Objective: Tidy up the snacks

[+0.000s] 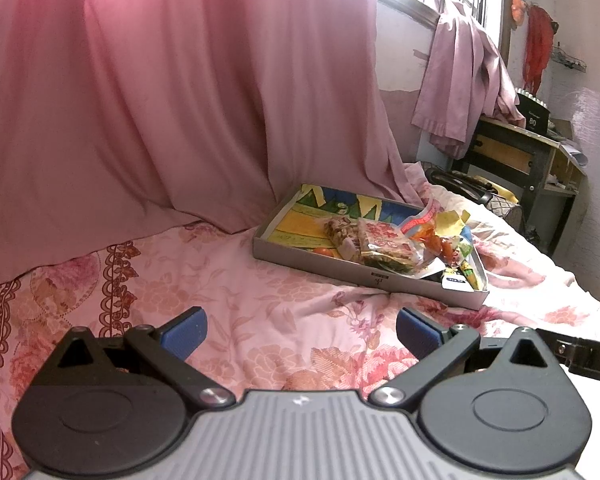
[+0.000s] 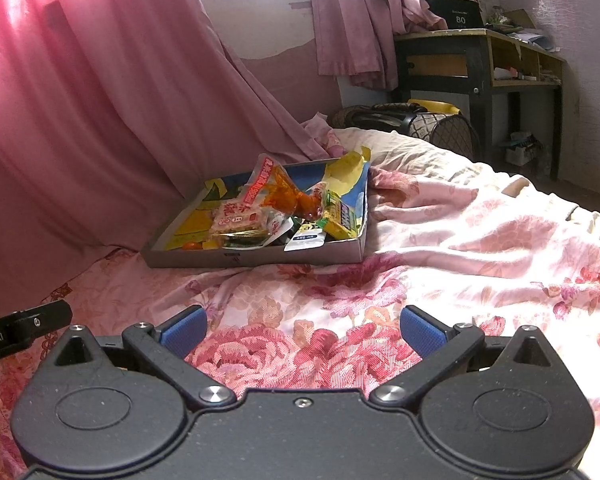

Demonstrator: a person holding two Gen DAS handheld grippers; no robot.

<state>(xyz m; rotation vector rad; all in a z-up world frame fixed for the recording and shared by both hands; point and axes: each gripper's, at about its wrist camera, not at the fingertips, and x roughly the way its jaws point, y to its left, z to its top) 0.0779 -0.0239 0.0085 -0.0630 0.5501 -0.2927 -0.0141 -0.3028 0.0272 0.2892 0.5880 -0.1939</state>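
Floral bedspread (image 1: 260, 320) carries a cardboard tray (image 1: 340, 270) of snack packets (image 2: 240, 220); right view alone shows a patterned bag (image 2: 440, 128). Left gripper (image 1: 300, 334) and right gripper (image 2: 302, 332) both spread, empty.

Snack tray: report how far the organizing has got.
Done: snack packets sit piled in the tray on the bedspread, none visible outside it. In hand: nothing; the left gripper and right gripper are both open, short of the tray. Left: possibly tidying the heap.
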